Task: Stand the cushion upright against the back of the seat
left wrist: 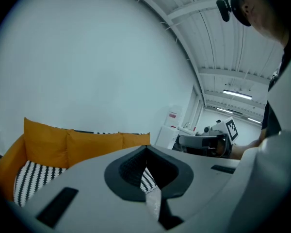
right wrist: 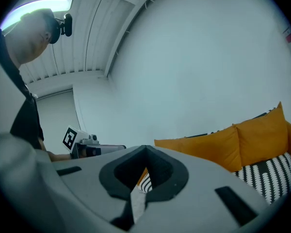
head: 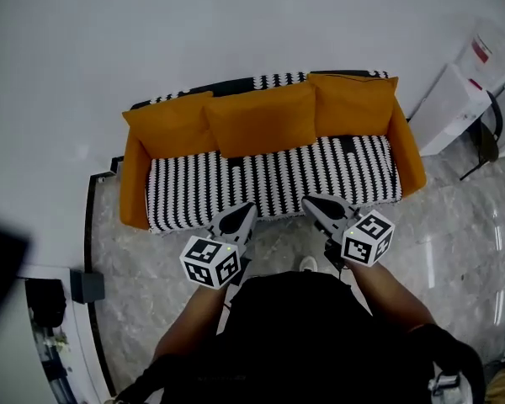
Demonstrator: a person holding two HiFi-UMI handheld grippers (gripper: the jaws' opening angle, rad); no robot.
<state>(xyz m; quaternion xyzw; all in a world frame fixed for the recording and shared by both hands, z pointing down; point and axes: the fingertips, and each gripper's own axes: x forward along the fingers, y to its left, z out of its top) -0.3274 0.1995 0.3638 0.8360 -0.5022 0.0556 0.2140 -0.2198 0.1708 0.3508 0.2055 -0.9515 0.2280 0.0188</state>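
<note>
Left tongs [head: 245, 210], right tongs [head: 312, 201] clenched empty, plump orange cushions [head: 261, 118] upright, black-white striped seat [head: 269, 185].

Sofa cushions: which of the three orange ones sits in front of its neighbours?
The middle cushion; its side edges overlap the left cushion and the right cushion, which sit behind it.

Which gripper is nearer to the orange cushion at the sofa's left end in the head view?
Left. The left gripper is at the front edge of the seat, diagonally right of that cushion; the right gripper is farther right along the same edge.
</note>
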